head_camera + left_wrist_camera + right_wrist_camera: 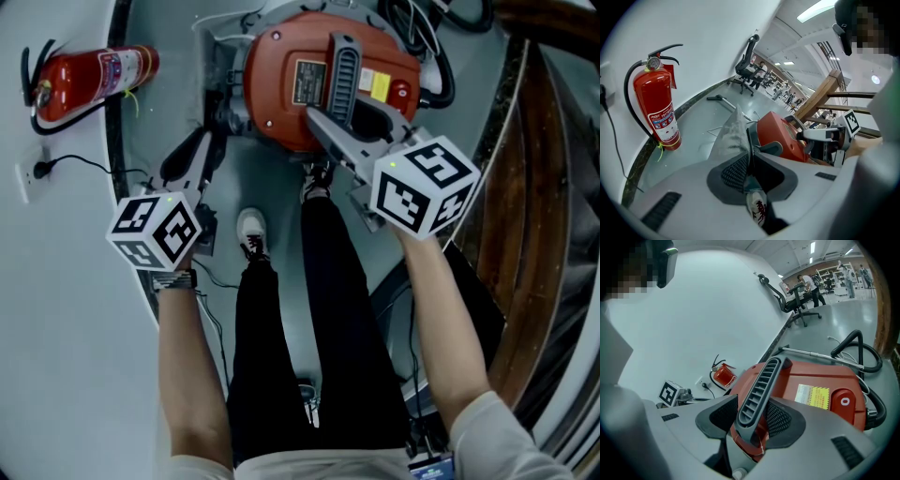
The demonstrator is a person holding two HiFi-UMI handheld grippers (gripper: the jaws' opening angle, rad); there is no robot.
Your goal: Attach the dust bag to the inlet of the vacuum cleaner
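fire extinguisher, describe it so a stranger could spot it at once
Start from the big orange-red vacuum cleaner on the grey floor. In the head view, look left to the white wall, where the fire extinguisher stands. It is the only bright red cylinder, with a black hose and a gauge on top.

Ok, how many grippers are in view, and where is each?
2. The left gripper is left of the vacuum cleaner in the head view, shut on the dust bag. The right gripper is over the vacuum cleaner, clamped on its grey handle. Neither is hidden.
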